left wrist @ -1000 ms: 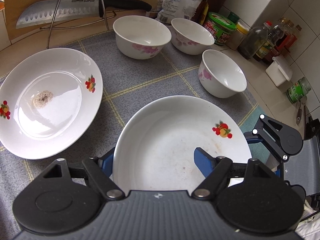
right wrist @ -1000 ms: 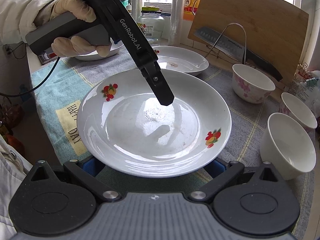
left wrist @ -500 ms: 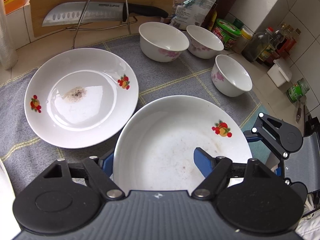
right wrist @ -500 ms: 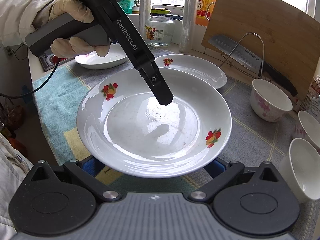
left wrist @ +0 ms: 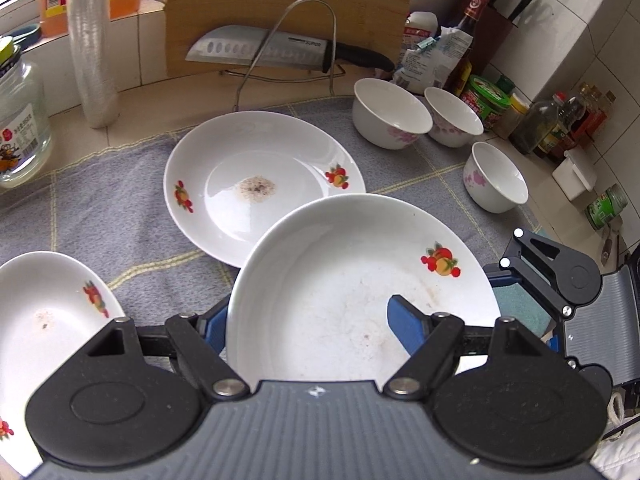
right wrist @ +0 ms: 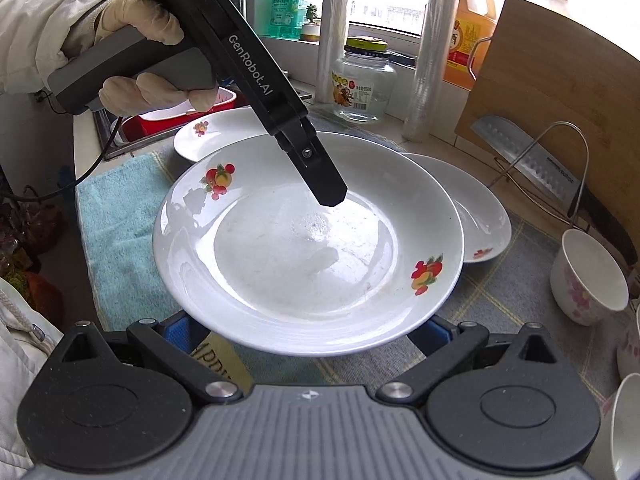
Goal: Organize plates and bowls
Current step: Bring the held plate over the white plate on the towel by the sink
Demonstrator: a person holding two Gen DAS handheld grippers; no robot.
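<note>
A white plate with fruit prints (left wrist: 352, 280) is held above the cloth. My left gripper (left wrist: 308, 320) is shut on its near rim, one blue finger (left wrist: 404, 322) inside the plate and one under it. In the right wrist view the same plate (right wrist: 280, 264) fills the middle, and the left gripper's upper finger (right wrist: 320, 176) lies on it. My right gripper (right wrist: 308, 332) has its blue fingers wide apart under the plate's rim. Two more plates lie on the cloth, one behind (left wrist: 256, 180) and one at the left (left wrist: 44, 320). Three flowered bowls (left wrist: 390, 118) stand at the right.
A knife (left wrist: 280, 50) rests on a wire rack in front of a wooden cutting board (left wrist: 288, 4). A glass jar (left wrist: 18, 120) and a film roll (left wrist: 90, 40) stand at the back left. Bottles and cans (left wrist: 552, 128) line the tiled wall at the right.
The held plate has moved left over the cloth with both grippers. The back plate now lies partly behind it, and a third plate has come into view at the left.
</note>
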